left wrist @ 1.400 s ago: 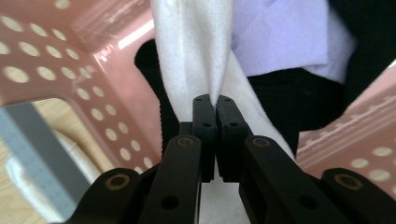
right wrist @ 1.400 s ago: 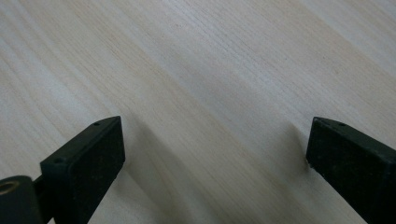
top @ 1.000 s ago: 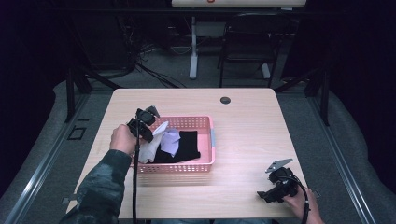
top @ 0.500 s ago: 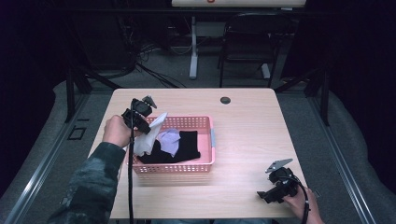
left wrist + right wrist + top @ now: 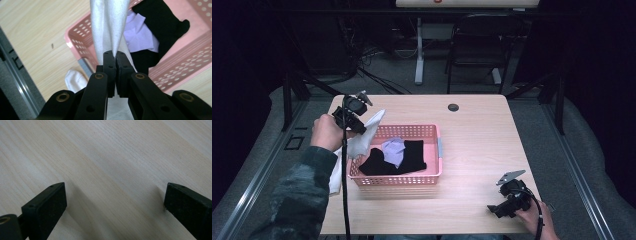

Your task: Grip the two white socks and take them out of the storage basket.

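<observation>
1. The left gripper point(image 5: 115, 56) is clamped tight on a white cloth point(image 5: 107, 27); its two black jaws meet with only the pinched fold between them.
2. From that pinch the white cloth hangs in a long drape. In the high view it runs from the left gripper point(image 5: 358, 121) down past the near-left corner of the pink basket point(image 5: 438, 150), and its lower end point(image 5: 335, 175) trails over the table's left edge.
3. So the cloth is lifted clear of the basket rim at the top, yet its tail, as far as I can judge, is not yet free of the table edge.
4. Inside the basket lie a black garment point(image 5: 412, 156) and a pale lilac cloth point(image 5: 393, 150), the lilac one on top of the black.
5. The right gripper point(image 5: 501, 206) rests low near the table's near-right corner, well apart from the basket; its jaws stand wide with bare wooden table point(image 5: 112, 165) between them.
6. Judged from this, one piece is out and two are left to take.
</observation>
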The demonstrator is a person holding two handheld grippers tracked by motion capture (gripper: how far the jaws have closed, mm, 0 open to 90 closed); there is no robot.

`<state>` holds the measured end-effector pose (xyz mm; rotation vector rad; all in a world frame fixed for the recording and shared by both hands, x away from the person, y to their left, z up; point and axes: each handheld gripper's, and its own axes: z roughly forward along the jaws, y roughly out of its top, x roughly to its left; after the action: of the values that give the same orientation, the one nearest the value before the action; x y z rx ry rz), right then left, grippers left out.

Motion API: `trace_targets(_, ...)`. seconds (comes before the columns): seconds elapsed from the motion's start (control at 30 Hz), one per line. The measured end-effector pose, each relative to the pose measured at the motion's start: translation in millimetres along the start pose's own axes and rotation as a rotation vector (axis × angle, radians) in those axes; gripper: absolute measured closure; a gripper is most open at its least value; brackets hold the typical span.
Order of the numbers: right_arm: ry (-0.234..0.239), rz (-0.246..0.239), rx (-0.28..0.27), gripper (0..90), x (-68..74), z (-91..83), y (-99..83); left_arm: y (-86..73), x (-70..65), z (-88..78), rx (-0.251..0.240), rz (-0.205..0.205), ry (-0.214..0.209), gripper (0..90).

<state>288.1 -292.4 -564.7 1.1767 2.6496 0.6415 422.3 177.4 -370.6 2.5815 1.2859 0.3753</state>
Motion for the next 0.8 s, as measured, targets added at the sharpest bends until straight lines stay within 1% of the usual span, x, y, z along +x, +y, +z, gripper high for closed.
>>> trace_targets(0.1, -0.001, 0.000, 0.001, 3.6, 0.1, 0.1, 0.1, -3.7, 4.7, -6.6, -0.006, -0.012, 0.021, 88.0)
trace_targets(0.23, -0.010, -0.004, 0.005, 3.6, 0.0, 0.1, 0.0, -10.0, 13.4, -12.9, -0.003, -0.028, 0.037, 88.0)
trace_targets(0.33, -0.004, -0.004, 0.004, 3.6, 0.0, 0.1, 0.0, -16.8, 21.5, -16.3, -0.004, -0.048, 0.047, 88.0)
trace_targets(0.37, -0.001, 0.000, -0.001, 3.6, 0.1, 0.3, 0.0, -18.9, 23.5, -16.8, -0.008, -0.057, 0.052, 88.0)
trace_targets(0.4, -0.001, 0.000, -0.001, 3.6, 0.1, 0.3, 0.0, -18.9, 23.5, -16.8, -0.008, -0.057, 0.052, 88.0)
trace_targets(0.43, -0.003, 0.000, 0.002, 3.6, 0.1, 0.1, 0.0, -26.4, 31.2, -17.8, -0.007, -0.080, 0.064, 88.0)
trace_targets(0.47, -0.006, 0.001, 0.013, 3.6, 0.2, -0.9, 0.4, -28.8, 33.5, -17.6, -0.006, -0.088, 0.071, 88.0)
trace_targets(0.5, -0.001, 0.004, 0.008, 3.6, 0.2, -0.5, 0.2, -33.4, 37.7, -16.4, -0.007, -0.104, 0.075, 88.0)
trace_targets(0.53, -0.004, 0.000, 0.002, 3.6, 0.0, 0.0, 0.0, -36.1, 40.3, -16.0, -0.002, -0.110, 0.073, 88.0)
trace_targets(0.57, -0.009, -0.004, 0.008, 3.6, -0.2, -0.5, 0.2, -39.7, 43.6, -15.2, -0.001, -0.116, 0.081, 88.0)
trace_targets(0.67, -0.007, 0.001, 0.012, 3.6, 0.2, -0.6, 0.4, -50.2, 53.2, -13.5, -0.001, -0.149, 0.082, 88.0)
trace_targets(0.73, 0.002, 0.008, 0.008, 3.6, 0.5, 0.1, 0.3, -56.6, 59.4, -12.8, 0.000, -0.169, 0.085, 88.0)
trace_targets(0.77, 0.002, 0.001, 0.002, 3.6, 0.0, 0.7, 0.2, -59.7, 62.1, -12.1, 0.002, -0.182, 0.092, 87.9)
trace_targets(0.8, -0.002, 0.004, 0.001, 3.5, 0.2, 0.7, 0.1, -62.5, 64.6, -10.7, 0.013, -0.186, 0.112, 88.0)
